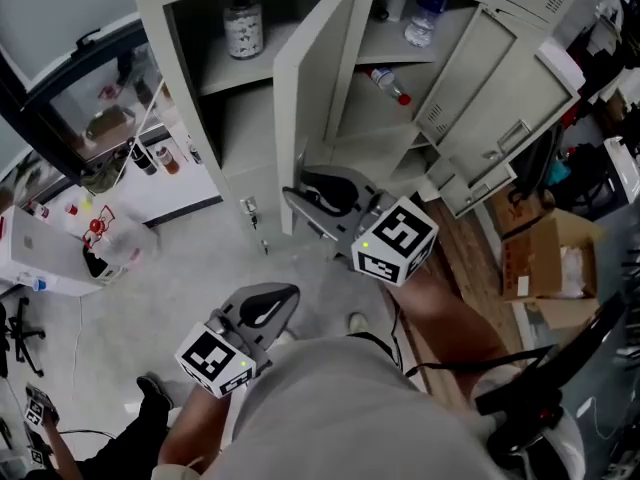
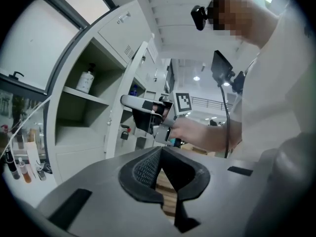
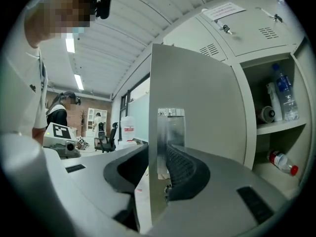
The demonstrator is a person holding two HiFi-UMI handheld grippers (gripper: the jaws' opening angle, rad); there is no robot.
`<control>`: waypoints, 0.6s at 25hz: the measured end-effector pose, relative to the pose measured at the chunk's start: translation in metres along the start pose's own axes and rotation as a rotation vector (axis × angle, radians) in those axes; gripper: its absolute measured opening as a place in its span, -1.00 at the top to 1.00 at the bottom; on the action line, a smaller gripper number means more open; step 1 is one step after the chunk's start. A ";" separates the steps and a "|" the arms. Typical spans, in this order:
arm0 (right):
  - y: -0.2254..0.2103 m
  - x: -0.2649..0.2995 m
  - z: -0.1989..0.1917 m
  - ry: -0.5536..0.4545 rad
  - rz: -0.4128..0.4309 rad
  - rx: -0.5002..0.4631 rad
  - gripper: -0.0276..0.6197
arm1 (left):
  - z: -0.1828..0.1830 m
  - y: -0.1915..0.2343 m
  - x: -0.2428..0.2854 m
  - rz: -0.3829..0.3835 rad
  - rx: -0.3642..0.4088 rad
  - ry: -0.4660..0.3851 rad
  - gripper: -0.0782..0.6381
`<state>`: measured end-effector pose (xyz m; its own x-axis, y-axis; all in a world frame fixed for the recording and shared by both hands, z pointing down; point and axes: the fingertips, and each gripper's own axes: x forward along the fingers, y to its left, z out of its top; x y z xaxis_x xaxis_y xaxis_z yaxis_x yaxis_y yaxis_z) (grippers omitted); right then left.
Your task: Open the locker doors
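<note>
A grey metal locker (image 1: 185, 78) stands with its doors swung out. The middle door (image 1: 315, 88) juts toward me edge-on. My right gripper (image 1: 305, 193) is shut on that door's free edge low down; in the right gripper view the door (image 3: 197, 98) and its shiny handle plate (image 3: 170, 127) run between the pads of the right gripper (image 3: 160, 154). My left gripper (image 1: 275, 296) hangs lower left over the floor, shut and holding nothing. The left gripper view shows the left gripper (image 2: 160, 152) with its tips together, and beyond it the right gripper (image 2: 148, 113) at the door.
The right-hand door (image 1: 500, 88) is wide open. Shelves hold a jar (image 1: 243, 23), a plastic bottle (image 1: 425, 13) and a lying bottle (image 1: 385, 83). A cardboard box (image 1: 545, 258) sits right. A low white shelf (image 1: 150, 183) with small bottles stands left. Another person (image 1: 130, 438) crouches bottom left.
</note>
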<state>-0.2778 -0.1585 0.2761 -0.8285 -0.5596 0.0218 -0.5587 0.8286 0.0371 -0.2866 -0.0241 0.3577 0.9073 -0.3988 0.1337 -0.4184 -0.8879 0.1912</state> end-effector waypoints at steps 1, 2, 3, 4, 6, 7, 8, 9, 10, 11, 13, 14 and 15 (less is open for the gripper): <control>-0.001 -0.007 0.000 -0.003 0.026 -0.002 0.64 | 0.002 -0.005 0.009 -0.002 -0.002 0.000 0.75; -0.002 -0.015 0.000 -0.006 0.054 -0.006 0.64 | 0.005 -0.010 0.019 -0.005 -0.002 0.003 0.75; -0.003 -0.022 0.000 -0.009 0.081 -0.011 0.64 | 0.006 -0.016 0.027 -0.009 -0.001 0.009 0.75; -0.004 -0.030 0.000 -0.010 0.108 -0.014 0.64 | 0.007 -0.021 0.036 -0.013 0.002 0.017 0.75; -0.009 -0.044 -0.001 -0.012 0.162 -0.017 0.64 | 0.008 -0.029 0.053 -0.014 0.005 0.029 0.75; -0.011 -0.052 -0.001 -0.013 0.188 -0.018 0.64 | 0.008 -0.033 0.061 -0.013 0.003 0.032 0.75; -0.014 -0.058 -0.002 -0.013 0.214 -0.019 0.64 | 0.009 -0.035 0.070 -0.011 0.001 0.034 0.75; -0.017 -0.065 -0.002 -0.014 0.239 -0.020 0.64 | 0.010 -0.038 0.079 -0.009 0.000 0.035 0.75; -0.020 -0.071 -0.002 -0.016 0.262 -0.020 0.64 | 0.011 -0.040 0.088 -0.008 0.001 0.037 0.75; -0.023 -0.078 -0.002 -0.018 0.282 -0.020 0.63 | 0.012 -0.043 0.097 -0.006 0.002 0.039 0.75; -0.030 -0.089 -0.002 -0.024 0.316 -0.019 0.63 | 0.012 -0.047 0.113 0.002 0.003 0.042 0.75; -0.033 -0.095 -0.003 -0.027 0.330 -0.018 0.63 | 0.013 -0.049 0.121 0.008 0.001 0.042 0.75; -0.037 -0.100 -0.003 -0.029 0.342 -0.017 0.63 | 0.014 -0.051 0.128 0.014 -0.001 0.041 0.75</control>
<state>-0.1745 -0.1330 0.2758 -0.9686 -0.2487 0.0074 -0.2480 0.9675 0.0493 -0.1489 -0.0327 0.3518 0.8988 -0.4016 0.1759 -0.4313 -0.8820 0.1899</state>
